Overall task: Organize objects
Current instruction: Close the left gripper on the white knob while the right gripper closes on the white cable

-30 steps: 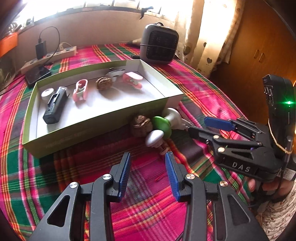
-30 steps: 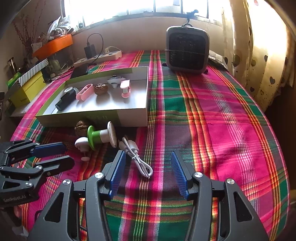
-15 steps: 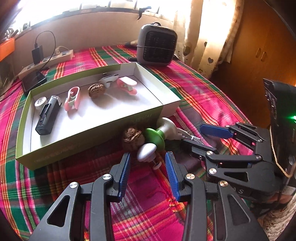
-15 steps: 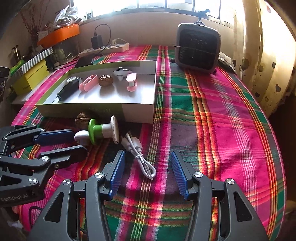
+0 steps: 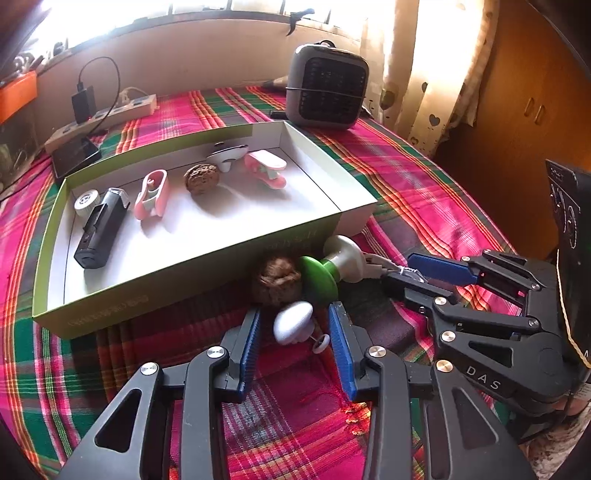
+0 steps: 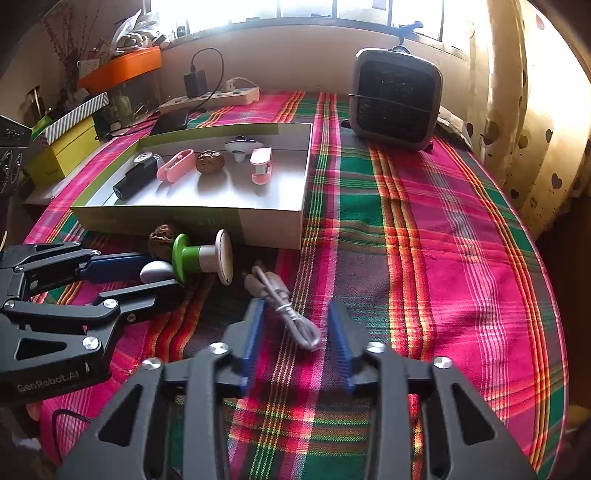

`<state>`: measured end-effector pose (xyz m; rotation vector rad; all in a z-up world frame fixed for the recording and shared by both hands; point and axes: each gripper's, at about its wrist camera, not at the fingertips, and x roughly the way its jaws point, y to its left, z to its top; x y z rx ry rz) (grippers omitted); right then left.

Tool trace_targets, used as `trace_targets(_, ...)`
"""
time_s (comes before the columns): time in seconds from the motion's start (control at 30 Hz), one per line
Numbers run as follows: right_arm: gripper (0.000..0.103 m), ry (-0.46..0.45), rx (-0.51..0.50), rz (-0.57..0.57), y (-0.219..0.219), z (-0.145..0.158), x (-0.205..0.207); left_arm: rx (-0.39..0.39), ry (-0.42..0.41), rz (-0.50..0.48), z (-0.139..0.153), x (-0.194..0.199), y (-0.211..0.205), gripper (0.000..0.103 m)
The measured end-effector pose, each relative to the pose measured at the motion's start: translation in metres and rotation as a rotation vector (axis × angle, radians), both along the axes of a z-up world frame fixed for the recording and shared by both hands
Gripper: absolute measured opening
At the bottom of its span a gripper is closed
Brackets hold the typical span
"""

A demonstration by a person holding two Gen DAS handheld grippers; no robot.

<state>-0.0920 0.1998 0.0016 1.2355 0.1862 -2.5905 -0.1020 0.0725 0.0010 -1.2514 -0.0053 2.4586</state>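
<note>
My left gripper (image 5: 293, 334) is closing around the small white oval piece (image 5: 293, 322), pads not yet touching; my right gripper (image 6: 295, 332) is closing over the coiled white cable (image 6: 291, 314), also clear. Risk: the oval squirts sideways into the walnut (image 5: 277, 279) or green-and-white plunger (image 5: 332, 264). The cable loop may slip out. The box (image 5: 207, 258) sits just beyond.

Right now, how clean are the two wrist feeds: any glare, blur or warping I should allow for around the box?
Left wrist view: window blown out white, box floor glaring, walnut outside it in shadow and soft. Right wrist view: window and curtain overexposed, right gripper pads motion-blurred. Both views: fisheye bends the tablecloth stripes, corners dark.
</note>
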Motion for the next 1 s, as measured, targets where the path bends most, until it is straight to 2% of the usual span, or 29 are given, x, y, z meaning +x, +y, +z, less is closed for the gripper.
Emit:
trace_targets(0.27, 0.022, 0.004, 0.006, 0.013, -0.003, 0.0, 0.002, -0.001, -0.001, 0.013, 0.0, 0.002, -0.008, 0.02)
trace_targets(0.57, 0.013, 0.001, 0.005, 0.016, -0.004, 0.0, 0.007, 0.008, -0.001, 0.016, -0.001, 0.007, -0.017, 0.02)
trace_targets(1.0, 0.013, -0.026, -0.012, 0.017, -0.004, 0.001, 0.024, 0.003, -0.004, 0.028, -0.001, 0.022, -0.043, 0.02)
